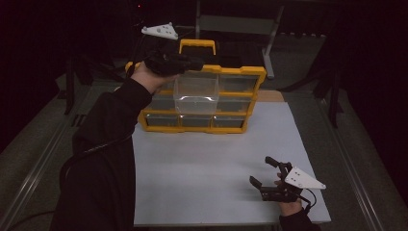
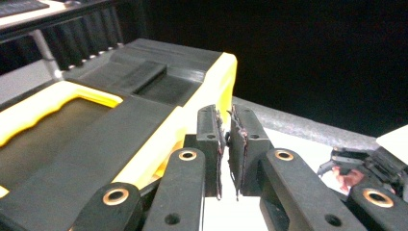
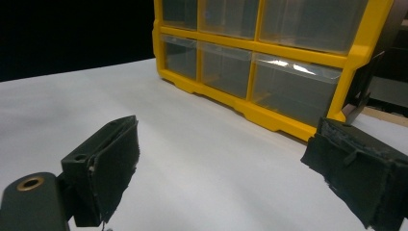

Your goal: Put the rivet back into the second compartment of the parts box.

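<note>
Up at the far edge of the white table sheet (image 1: 211, 163), the left gripper (image 1: 195, 62) holds a clear plastic drawer (image 1: 196, 94), jaws nearly together on its rim, lifted in front of the yellow-framed organiser cabinet with clear drawers (image 1: 238, 72). Near the front right corner, the right gripper (image 1: 263, 172) rests on the sheet, jaws spread wide, empty

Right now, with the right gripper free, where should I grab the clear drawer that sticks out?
Grip the clear drawer by its front wall's top rim, from the person's side and above, with the open right gripper. It juts from the yellow organiser, top open, so one jaw should fit inside that thin wall. The left gripper is over its rear; stay forward.
</note>
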The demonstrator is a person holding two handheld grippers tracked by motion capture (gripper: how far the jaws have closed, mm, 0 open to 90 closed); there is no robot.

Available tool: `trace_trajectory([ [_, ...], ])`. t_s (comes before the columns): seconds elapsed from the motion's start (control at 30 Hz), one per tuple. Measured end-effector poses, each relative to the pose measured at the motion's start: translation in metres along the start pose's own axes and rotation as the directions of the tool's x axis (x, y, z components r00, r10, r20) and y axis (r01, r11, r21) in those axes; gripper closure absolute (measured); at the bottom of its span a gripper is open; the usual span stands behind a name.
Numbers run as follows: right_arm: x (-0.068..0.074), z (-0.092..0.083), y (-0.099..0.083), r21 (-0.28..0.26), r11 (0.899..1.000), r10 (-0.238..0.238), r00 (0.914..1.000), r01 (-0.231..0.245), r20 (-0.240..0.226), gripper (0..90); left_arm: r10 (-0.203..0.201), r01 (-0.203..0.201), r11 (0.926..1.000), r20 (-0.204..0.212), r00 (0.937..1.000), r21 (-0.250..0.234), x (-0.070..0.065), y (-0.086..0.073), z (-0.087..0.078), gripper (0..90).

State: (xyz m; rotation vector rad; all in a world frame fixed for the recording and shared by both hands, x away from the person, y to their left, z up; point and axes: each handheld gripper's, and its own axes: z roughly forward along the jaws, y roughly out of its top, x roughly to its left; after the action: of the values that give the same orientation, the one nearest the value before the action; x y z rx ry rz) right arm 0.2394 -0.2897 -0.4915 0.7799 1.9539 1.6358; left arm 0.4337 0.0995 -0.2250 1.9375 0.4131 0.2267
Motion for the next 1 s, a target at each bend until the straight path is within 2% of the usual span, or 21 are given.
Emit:
trace_trajectory([
  [0.07,0.0,0.0,0.0,-0.001,1.0,-0.002,1.0,0.002,0.001,9.4,0.007,-0.007,0.9999,0.009,0.9999,0.011,0.001,-0.003,0.002,82.5],
  [0.13,0.0,0.0,0.0,-0.001,1.0,-0.003,1.0,0.003,0.001,9.4,-0.004,0.004,0.9997,0.01,0.9999,0.025,0.003,-0.006,0.004,82.5],
  [0.23,-0.001,0.0,0.0,0.0,1.0,-0.002,1.0,0.002,0.002,9.5,-0.003,0.003,0.9989,0.0,1.0,0.046,0.004,-0.01,0.006,81.7],
  [0.3,0.0,0.0,0.0,0.001,1.0,-0.002,1.0,0.002,0.002,9.4,0.004,-0.003,0.9986,-0.021,0.9998,0.054,0.004,-0.012,0.008,81.7],
  [0.37,0.0,0.0,0.0,0.004,1.0,-0.005,1.0,0.005,0.004,9.4,0.004,-0.003,0.9984,-0.02,0.9998,0.057,0.005,-0.014,0.01,79.1],
  [0.43,-0.001,0.0,0.0,0.004,1.0,-0.004,1.0,0.004,0.005,9.4,-0.003,0.004,0.9978,-0.019,0.9998,0.066,0.005,-0.016,0.011,69.7],
  [0.47,-0.001,0.0,0.0,0.003,1.0,-0.005,1.0,0.005,0.006,9.4,-0.006,0.007,0.9977,-0.026,0.9997,0.067,0.005,-0.017,0.012,58.7],
  [0.6,-0.001,0.0,0.0,0.004,1.0,-0.002,1.0,0.002,0.008,9.4,-0.034,0.036,0.9982,-0.041,0.9986,0.048,0.003,-0.016,0.009,34.2],
  [0.7,0.0,0.0,0.0,0.004,1.0,-0.004,1.0,0.004,0.008,9.5,-0.04,0.041,0.9988,-0.058,0.9975,0.027,-0.001,-0.013,0.003,23.0],
  [0.77,0.0,0.0,0.0,0.004,1.0,-0.005,1.0,0.005,0.008,9.4,-0.055,0.056,0.9984,-0.046,0.9974,0.011,-0.002,-0.012,-0.002,15.9],
  [0.83,0.0,-0.001,0.0,0.004,1.0,-0.006,0.9999,0.006,0.01,9.4,-0.055,0.056,0.9984,-0.054,0.997,0.004,-0.005,-0.012,-0.006,13.7],
  [0.93,0.0,-0.001,0.0,0.004,1.0,-0.005,0.9999,0.005,0.011,9.4,-0.05,0.05,0.9988,-0.031,0.9983,-0.001,-0.009,-0.014,-0.011,0.0],
  [1.0,0.0,-0.001,0.0,0.006,1.0,-0.007,0.9999,0.007,0.012,9.4,-0.069,0.068,0.9973,-0.019,0.9975,-0.028,-0.011,-0.016,-0.017,0.0],
])
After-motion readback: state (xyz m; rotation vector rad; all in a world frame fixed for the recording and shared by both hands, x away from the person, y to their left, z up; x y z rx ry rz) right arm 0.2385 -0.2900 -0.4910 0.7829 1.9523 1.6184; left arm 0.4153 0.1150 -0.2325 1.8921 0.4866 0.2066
